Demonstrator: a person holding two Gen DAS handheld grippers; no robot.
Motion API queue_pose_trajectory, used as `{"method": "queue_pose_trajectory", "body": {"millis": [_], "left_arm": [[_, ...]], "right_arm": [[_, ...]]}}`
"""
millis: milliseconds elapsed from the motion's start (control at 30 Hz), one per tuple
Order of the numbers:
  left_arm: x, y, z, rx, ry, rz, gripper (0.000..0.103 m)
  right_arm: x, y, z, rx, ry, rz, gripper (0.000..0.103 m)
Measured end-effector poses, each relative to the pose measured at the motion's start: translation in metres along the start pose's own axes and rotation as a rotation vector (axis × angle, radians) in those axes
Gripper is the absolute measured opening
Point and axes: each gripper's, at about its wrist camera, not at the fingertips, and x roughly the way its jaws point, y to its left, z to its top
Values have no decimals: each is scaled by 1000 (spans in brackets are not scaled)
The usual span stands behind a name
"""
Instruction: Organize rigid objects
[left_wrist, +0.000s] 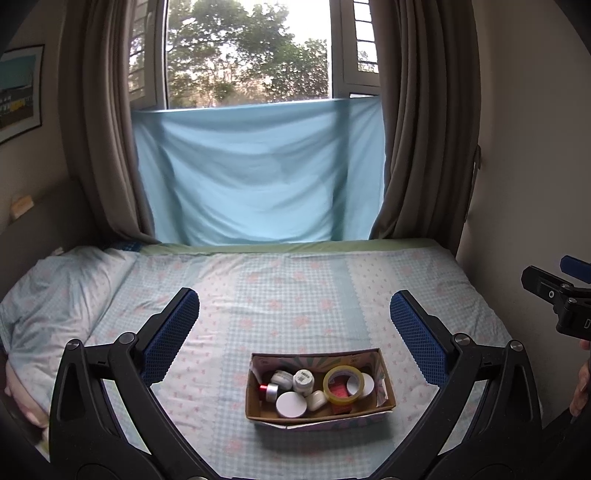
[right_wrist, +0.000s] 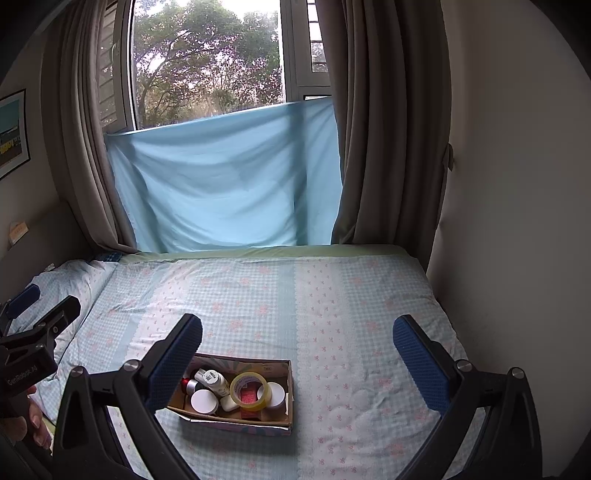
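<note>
A shallow cardboard box (left_wrist: 384, 373) (right_wrist: 290, 391) lies on the bed near the front edge. Inside it sit a yellow tape roll (left_wrist: 342, 384) (right_wrist: 250, 395), several white jars and bottles (left_wrist: 291, 404) (right_wrist: 204, 401), and a red and silver tube (left_wrist: 269, 391) (right_wrist: 189, 384). My left gripper (left_wrist: 295, 317) hangs above the box, open and empty. In the right wrist view my right gripper (right_wrist: 297, 345) is open and empty, with the box under its left finger (right_wrist: 177, 354). Each gripper shows at the edge of the other's view, the right gripper (left_wrist: 561, 295) and the left gripper (right_wrist: 33, 328).
The bed (left_wrist: 280, 288) carries a light blue checked sheet with pink flowers. A pillow (left_wrist: 62, 291) lies at the left. Brown curtains (left_wrist: 99, 147) and a hanging blue cloth (left_wrist: 258, 173) stand behind the bed, a wall (right_wrist: 517, 184) at the right. A hand (right_wrist: 33, 417) holds the left tool.
</note>
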Motion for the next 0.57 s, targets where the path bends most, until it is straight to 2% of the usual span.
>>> {"method": "queue_pose_trajectory", "body": {"millis": [233,567], "left_arm": [[1,3,-2,-21,-23,50,103],[5,3,-1,-15,-19,8,103]], "right_arm": [[1,0,1,6,-5,2,103],[7,-3,1,24,10,8,103]]}}
